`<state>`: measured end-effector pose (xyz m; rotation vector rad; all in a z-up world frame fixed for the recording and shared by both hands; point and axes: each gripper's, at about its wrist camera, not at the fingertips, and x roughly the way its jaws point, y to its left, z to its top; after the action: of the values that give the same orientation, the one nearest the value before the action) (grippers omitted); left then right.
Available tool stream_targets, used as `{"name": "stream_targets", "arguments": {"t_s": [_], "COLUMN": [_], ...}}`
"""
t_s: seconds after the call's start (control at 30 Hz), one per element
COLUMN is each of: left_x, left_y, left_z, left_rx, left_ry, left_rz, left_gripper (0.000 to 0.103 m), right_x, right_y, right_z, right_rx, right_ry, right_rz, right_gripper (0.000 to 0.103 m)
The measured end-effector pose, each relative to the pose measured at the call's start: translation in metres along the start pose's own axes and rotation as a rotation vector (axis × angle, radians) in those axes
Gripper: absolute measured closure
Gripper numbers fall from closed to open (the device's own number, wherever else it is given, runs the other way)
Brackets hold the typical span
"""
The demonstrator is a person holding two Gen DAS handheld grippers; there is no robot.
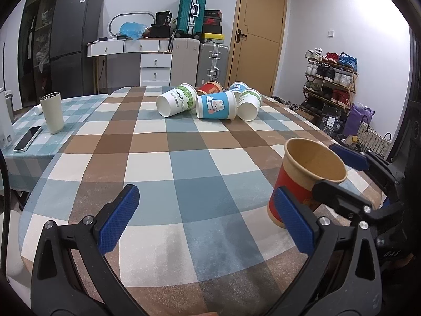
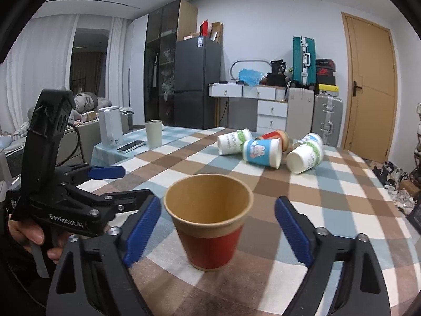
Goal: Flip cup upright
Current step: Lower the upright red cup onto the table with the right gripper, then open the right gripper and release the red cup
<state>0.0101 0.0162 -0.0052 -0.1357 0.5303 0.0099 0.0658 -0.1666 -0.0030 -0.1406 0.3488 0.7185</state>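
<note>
A red and tan paper cup [image 2: 209,223] stands upright on the checked tablecloth, mouth up. My right gripper [image 2: 217,226] is open, its blue pads on either side of the cup with a gap to each. In the left wrist view the same cup [image 1: 302,181] stands at the right with the right gripper's fingers around it. My left gripper [image 1: 208,216] is open and empty over the cloth, left of the cup. Several paper cups lie on their sides at the far end: a blue rabbit cup [image 1: 217,105], white and green cups [image 1: 176,101], a red one [image 1: 210,87].
A cream tumbler [image 1: 52,112] and a phone [image 1: 27,138] sit at the far left on a second checked cloth, near a white appliance [image 2: 110,126]. The table edge [image 1: 379,184] runs close on the right. Suitcases, drawers and a shoe rack stand behind.
</note>
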Motion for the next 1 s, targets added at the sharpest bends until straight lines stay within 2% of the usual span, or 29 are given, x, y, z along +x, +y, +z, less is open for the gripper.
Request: {"name": "stream_targets", "arguments": {"t_s": [0.03, 0.27, 0.47, 1.0], "left_x": [-0.001, -0.009, -0.014, -0.021], "left_y": [0.0, -0.003, -0.009, -0.022], "left_z": [0.0, -0.002, -0.004, -0.01], "left_rx": [-0.001, 0.004, 0.029, 0.084], "left_ry": [-0.002, -0.029, -0.048, -0.076], "left_rz": [-0.002, -0.015, -0.03, -0.054], "left_gripper": [0.001, 0.001, 0.001, 0.001], "right_x": [-0.002, -0.011, -0.015, -0.021], "right_y": [-0.003, -0.02, -0.026, -0.037], "right_z": [-0.001, -0.007, -0.011, -0.009], "right_rx": [0.005, 0.034, 0.043, 0.092], "right_ry": [-0.008, -0.041, -0.058, -0.09], "right_rz": [-0.007, 0.007, 0.055, 0.072], "right_gripper": [0.0, 0.0, 0.0, 0.0]}}
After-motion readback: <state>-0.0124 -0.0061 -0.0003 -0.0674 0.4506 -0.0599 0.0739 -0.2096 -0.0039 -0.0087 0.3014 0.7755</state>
